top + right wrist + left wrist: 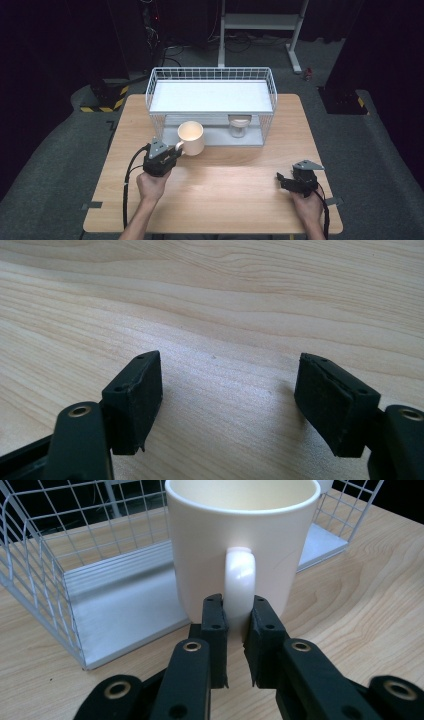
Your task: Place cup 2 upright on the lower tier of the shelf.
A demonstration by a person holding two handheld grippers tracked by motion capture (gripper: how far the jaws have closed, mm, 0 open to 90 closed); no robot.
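A cream ceramic mug (pixel 242 545) is gripped by its handle in the left tongs (pixel 239 625), at twelve o'clock on the wooden tabletop (pixel 225 195), before a white wire rack (pixel 210 95). The right tongs (pixel 230 400) are held wide open, empty.

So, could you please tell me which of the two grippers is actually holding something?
The left gripper: it is shut on the handle of the cream mug in front of the wire rack. The right gripper is open above bare table.
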